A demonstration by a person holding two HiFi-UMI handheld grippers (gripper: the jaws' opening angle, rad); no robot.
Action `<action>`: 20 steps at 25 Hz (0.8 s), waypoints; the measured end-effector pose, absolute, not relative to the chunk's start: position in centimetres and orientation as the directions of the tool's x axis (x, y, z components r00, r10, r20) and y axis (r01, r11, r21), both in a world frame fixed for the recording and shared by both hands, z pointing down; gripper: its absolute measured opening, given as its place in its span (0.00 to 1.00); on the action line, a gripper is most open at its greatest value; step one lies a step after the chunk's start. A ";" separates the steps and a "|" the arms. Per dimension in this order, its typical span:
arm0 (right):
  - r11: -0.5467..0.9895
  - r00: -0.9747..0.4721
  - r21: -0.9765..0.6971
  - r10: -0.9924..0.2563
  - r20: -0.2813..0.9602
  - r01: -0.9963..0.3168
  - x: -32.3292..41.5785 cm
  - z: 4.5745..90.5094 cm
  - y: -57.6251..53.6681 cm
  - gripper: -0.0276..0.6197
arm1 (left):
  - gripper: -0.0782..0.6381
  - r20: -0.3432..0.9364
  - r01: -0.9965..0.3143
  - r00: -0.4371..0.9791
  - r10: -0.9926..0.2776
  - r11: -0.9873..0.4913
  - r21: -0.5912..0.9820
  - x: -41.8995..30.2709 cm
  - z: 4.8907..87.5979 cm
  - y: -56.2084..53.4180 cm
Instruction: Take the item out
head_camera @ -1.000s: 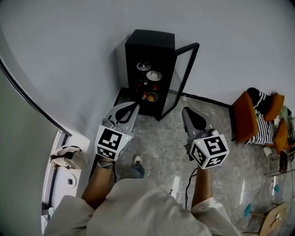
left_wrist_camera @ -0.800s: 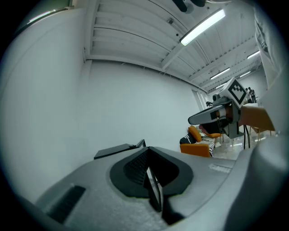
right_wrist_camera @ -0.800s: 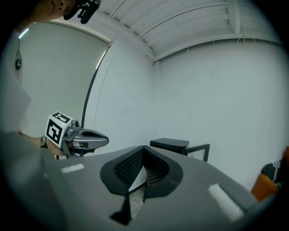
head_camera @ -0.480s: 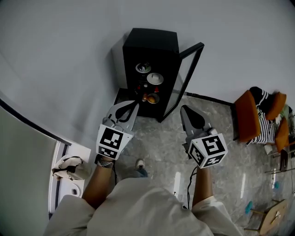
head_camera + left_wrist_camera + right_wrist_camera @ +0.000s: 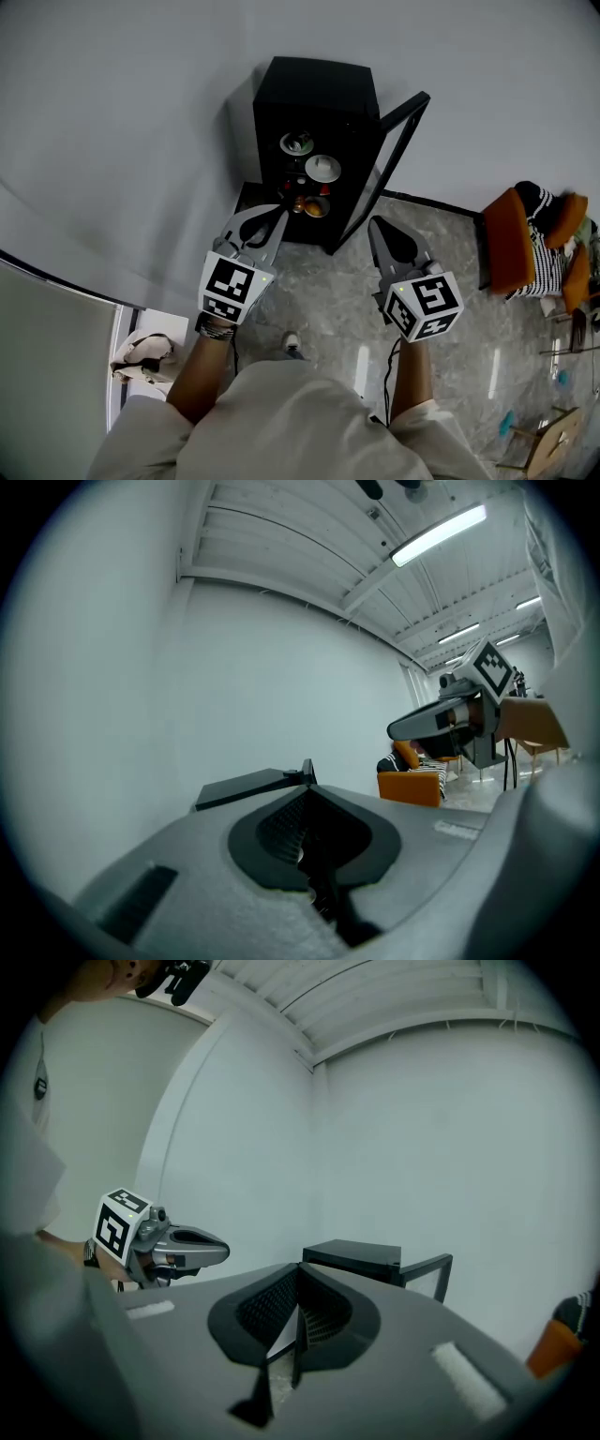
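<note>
Left gripper [image 5: 277, 215] and right gripper [image 5: 376, 225] closed, empty, short of the tall black open-doored cabinet [image 5: 319, 86]; its shelved pale round bowl [image 5: 323, 169] looks light, rigid, slippery, probably breakable, best pinched at the rim

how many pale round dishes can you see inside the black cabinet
2. One pale dish sits on the top shelf of the black cabinet, another on the shelf below it. The lower shelves hold small red and orange things; more dishes may be hidden there.

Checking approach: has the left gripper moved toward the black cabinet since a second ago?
Yes. The left gripper has edged forward, closer to the black cabinet.
</note>
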State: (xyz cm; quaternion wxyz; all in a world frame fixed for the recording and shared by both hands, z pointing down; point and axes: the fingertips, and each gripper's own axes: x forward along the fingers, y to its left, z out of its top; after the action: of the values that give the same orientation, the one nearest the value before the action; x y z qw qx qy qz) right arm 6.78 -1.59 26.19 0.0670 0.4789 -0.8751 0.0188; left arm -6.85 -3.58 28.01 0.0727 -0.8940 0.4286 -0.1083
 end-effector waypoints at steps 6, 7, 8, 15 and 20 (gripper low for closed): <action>0.500 -0.488 0.048 -0.859 0.153 -0.865 5.4 27.5 -6.1 0.05 | 0.12 0.152 -0.728 0.620 -0.770 -0.637 -0.255 -7.9 29.3 -7.6; 0.498 -0.487 0.037 -0.860 0.153 -0.867 5.3 27.6 -6.8 0.05 | 0.12 0.156 -0.727 0.622 -0.768 -0.640 -0.250 -8.0 29.6 -8.3; 0.494 -0.484 0.033 -0.861 0.156 -0.869 5.2 27.7 -7.5 0.05 | 0.12 0.158 -0.727 0.623 -0.766 -0.642 -0.244 -8.1 29.8 -9.0; 0.469 -0.451 0.060 -0.872 0.191 -0.881 5.1 28.8 -11.8 0.05 | 0.12 0.171 -0.723 0.639 -0.750 -0.662 -0.198 -7.9 31.4 -13.0; 0.474 -0.456 0.058 -0.869 0.192 -0.879 5.2 29.5 -15.7 0.05 | 0.12 0.188 -0.724 0.633 -0.751 -0.661 -0.200 -7.5 32.7 -16.1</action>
State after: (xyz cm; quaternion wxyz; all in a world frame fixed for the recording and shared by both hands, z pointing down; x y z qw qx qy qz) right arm 5.22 -15.71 29.48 0.0978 0.5123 -0.8529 0.0250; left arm -7.52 -16.13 32.74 0.0528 -0.9022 0.4085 -0.1282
